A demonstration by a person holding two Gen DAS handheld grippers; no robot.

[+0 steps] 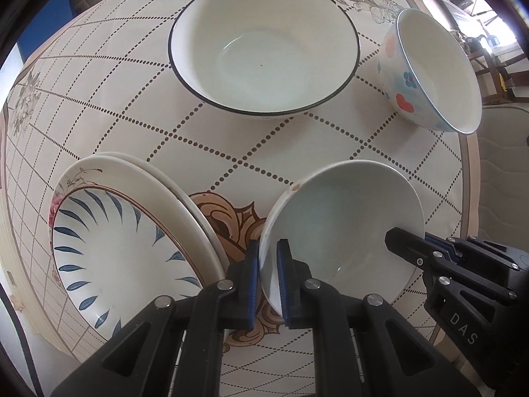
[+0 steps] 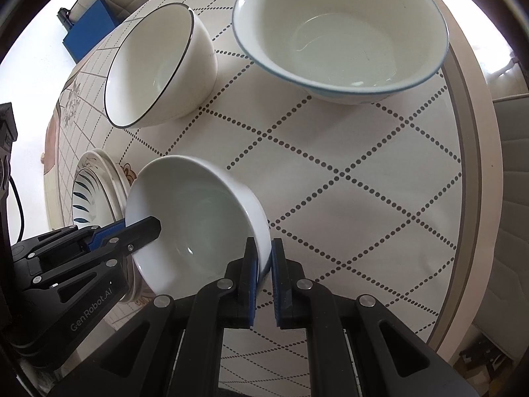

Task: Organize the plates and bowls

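A plain white bowl (image 1: pixel 347 218) is held tilted just above the table by both grippers. My left gripper (image 1: pixel 268 274) is shut on its left rim. My right gripper (image 2: pixel 264 266) is shut on its right rim and shows in the left wrist view (image 1: pixel 410 251); the bowl also shows in the right wrist view (image 2: pixel 198 218). A stack of plates (image 1: pixel 132 231), the top one with blue leaf strokes, lies to the left. A large black-rimmed bowl (image 1: pixel 264 46) and a flower-painted bowl (image 1: pixel 429 72) stand farther back.
The round table (image 2: pixel 363 172) has a dotted diamond cloth. Its edge (image 2: pixel 476 165) curves close on the right, with a padded chair (image 2: pixel 512 198) beyond. A blue box (image 2: pixel 89 29) sits off the table at the far left.
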